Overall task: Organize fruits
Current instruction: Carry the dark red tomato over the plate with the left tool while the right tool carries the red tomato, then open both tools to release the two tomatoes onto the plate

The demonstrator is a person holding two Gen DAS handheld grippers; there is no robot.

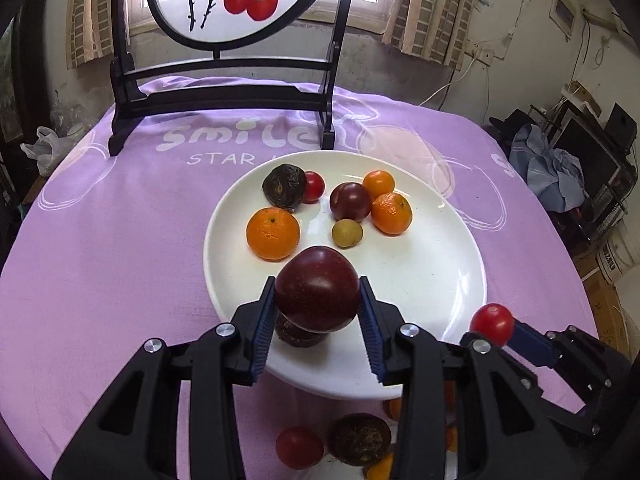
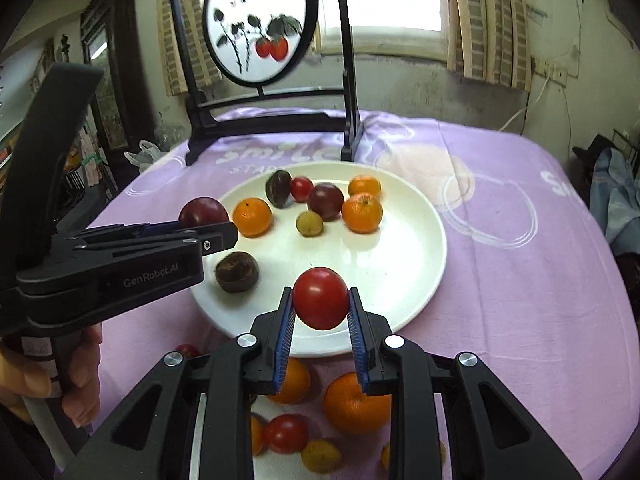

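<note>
Left wrist view: left gripper (image 1: 318,300) clamped on smooth dark-purple round plum (image 1: 317,290), held above near rim of wide white round plate (image 1: 440,280) on lilac-clothed counter (image 1: 120,240). Round skin, narrow pads, so could squirt out and knock orange mandarin (image 1: 273,233) off.

Right wrist view: right gripper (image 2: 321,304) pinching glossy red cherry tomato (image 2: 321,298) over plate's front edge. Too hard a squeeze risks a split; early release, a roll onto cloth.

Black handheld grippers with blue ribbed pads

Both the left gripper (image 1: 318,304) and the right gripper (image 2: 321,304) had matte black plastic linkages, silver round screws at the pivots, and blue ridged finger pads (image 2: 285,344). One body bore pale "GenRobot.AI" lettering (image 2: 151,270).
</note>
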